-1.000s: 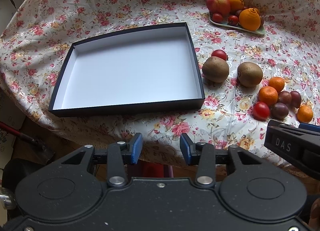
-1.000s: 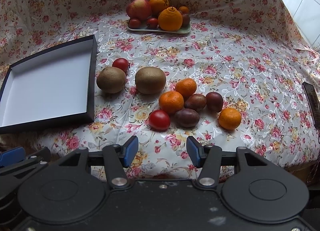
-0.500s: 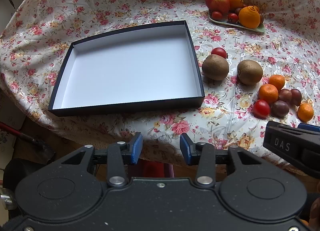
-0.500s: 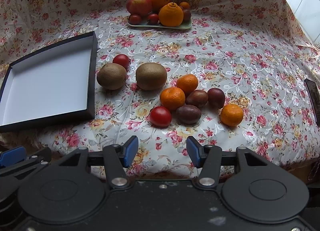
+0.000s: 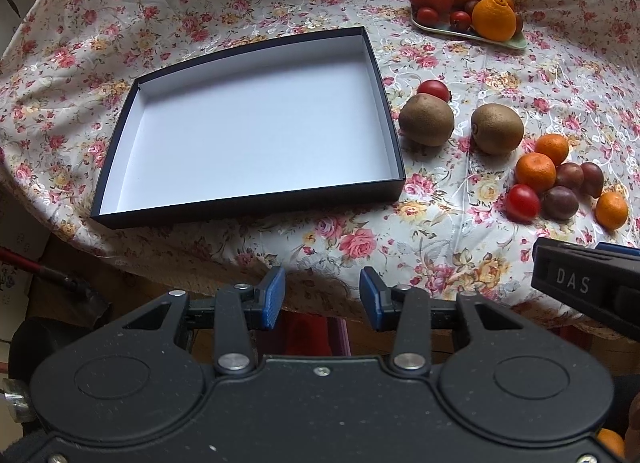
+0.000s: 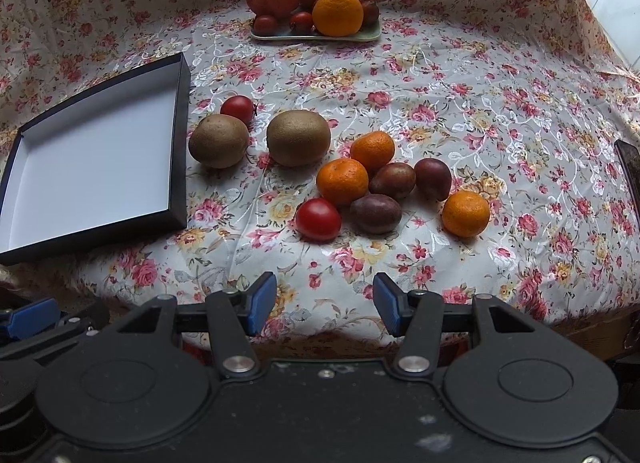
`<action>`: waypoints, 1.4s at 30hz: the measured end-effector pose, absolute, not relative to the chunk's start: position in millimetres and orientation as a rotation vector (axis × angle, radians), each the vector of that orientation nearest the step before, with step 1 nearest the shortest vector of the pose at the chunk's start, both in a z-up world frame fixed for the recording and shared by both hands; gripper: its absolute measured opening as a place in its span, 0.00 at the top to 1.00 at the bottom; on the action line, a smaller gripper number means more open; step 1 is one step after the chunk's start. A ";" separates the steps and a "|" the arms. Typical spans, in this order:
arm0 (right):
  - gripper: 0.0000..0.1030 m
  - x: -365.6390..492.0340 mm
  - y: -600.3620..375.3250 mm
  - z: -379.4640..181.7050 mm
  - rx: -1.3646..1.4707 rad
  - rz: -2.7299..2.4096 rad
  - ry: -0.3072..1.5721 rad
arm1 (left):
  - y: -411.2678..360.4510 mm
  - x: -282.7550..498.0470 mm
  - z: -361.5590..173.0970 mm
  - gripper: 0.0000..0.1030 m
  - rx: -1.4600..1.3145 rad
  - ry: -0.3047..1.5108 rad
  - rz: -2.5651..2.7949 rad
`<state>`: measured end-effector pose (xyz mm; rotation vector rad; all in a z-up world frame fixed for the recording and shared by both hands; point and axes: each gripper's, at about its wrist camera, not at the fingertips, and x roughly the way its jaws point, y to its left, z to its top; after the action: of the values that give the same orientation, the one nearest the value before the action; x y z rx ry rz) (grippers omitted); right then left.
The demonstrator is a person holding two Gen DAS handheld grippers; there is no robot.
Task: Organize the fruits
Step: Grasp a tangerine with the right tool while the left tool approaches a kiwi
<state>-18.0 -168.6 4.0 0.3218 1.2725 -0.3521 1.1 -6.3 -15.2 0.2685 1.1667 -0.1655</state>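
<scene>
The only lettering I can read is "DAS" — pale capitals on a recessed panel on the black body of my right gripper [image 5: 586, 285], which juts in at the near right edge of my left wrist view. The letters run along the side of the housing, slightly tilted with it. Nothing else carries readable writing — the black box [image 5: 248, 207] with its white inside has plain walls, the pale green plate [image 6: 316, 38] at the far side shows no mark, and the flowered tablecloth [image 6: 460, 103] bears only its rose pattern.
</scene>
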 end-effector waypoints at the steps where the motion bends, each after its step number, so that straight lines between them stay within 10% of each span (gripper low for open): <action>1: 0.47 -18.7 -170.7 3.3 0.332 -0.353 1.277 | -7.4 0.8 -16.1 0.51 0.272 1.173 -0.170; 42: 0.49 -7.7 -341.9 -43.9 0.702 -0.632 1.340 | -128.5 107.9 -30.0 0.54 0.195 1.421 -0.380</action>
<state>-7.7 -341.9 -43.9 0.7021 1.3399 -0.6318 107.9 -128.5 -30.0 0.1953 1.4206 -0.3805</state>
